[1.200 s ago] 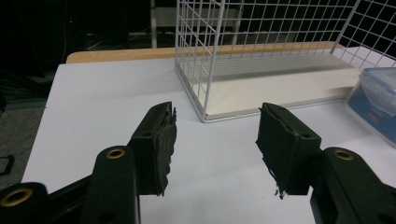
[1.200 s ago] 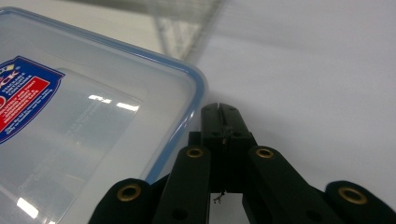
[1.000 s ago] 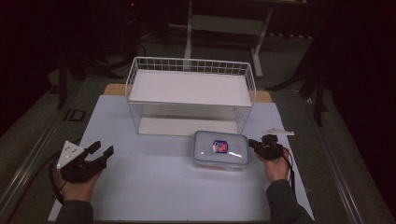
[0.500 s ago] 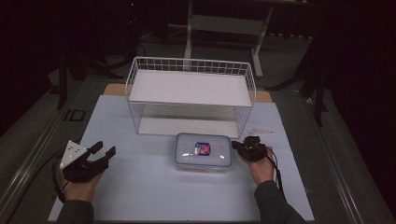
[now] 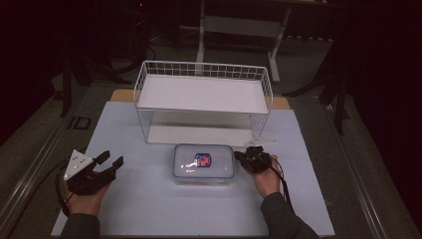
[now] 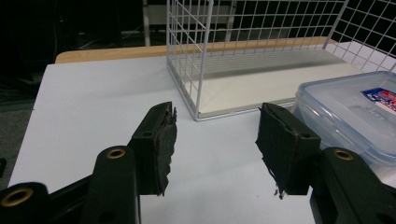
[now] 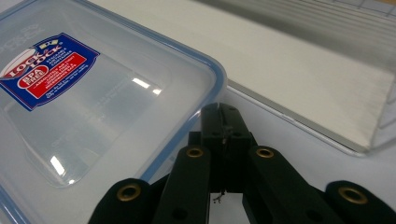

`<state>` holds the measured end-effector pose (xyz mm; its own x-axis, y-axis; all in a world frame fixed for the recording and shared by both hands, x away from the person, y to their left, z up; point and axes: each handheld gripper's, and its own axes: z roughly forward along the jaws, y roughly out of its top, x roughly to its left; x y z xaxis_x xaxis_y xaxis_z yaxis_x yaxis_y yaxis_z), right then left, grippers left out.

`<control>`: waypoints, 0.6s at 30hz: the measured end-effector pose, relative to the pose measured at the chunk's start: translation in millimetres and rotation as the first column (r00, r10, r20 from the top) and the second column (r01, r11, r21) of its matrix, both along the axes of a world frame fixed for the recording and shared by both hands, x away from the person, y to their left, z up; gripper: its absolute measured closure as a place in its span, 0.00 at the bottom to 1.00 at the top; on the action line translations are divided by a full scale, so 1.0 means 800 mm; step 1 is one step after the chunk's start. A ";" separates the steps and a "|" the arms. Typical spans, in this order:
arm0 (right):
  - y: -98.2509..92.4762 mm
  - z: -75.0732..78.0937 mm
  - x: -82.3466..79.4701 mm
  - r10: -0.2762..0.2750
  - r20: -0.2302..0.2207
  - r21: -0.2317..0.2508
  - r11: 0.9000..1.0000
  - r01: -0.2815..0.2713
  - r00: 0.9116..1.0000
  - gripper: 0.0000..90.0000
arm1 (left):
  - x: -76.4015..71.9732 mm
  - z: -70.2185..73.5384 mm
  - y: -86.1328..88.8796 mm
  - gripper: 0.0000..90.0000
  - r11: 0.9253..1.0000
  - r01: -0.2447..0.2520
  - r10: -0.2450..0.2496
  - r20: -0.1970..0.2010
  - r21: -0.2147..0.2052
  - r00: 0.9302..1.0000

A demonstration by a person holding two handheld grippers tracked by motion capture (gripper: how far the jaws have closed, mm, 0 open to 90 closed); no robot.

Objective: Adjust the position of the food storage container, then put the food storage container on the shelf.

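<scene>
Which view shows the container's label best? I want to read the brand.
The right gripper view: the red and blue label is close and its lettering legible. The high view shows it as a small patch; the left gripper view catches one corner.

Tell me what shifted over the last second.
The container slid left across the table, now in front of the rack, with the shut right claw moving along at its right edge. The left claw stayed put, open and empty; the rack did not move.
</scene>
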<state>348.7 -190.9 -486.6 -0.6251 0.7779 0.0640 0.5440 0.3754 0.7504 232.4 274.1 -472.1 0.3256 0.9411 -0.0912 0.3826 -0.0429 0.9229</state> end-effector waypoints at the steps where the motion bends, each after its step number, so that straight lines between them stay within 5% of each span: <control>1: 0.002 0.000 0.000 -0.001 0.002 0.001 1.000 0.001 1.000 1.00 | 0.000 0.000 0.000 0.51 1.000 0.000 0.000 -0.001 -0.001 1.000; 13: 0.007 0.001 0.000 0.010 0.008 0.006 1.000 -0.010 1.000 0.99 | 0.000 0.000 0.000 0.51 1.000 0.000 0.000 -0.001 0.001 1.000; 18: 0.003 0.007 -0.002 -0.001 0.030 0.013 1.000 0.001 1.000 0.91 | 0.000 0.001 0.002 0.51 1.000 -0.004 0.004 0.002 -0.006 1.000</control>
<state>347.1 -188.1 -480.8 -0.6261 0.7778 0.0557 0.5216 0.3647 0.7713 232.2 275.4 -471.6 0.3220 0.9419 -0.0961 0.3808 -0.0359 0.9240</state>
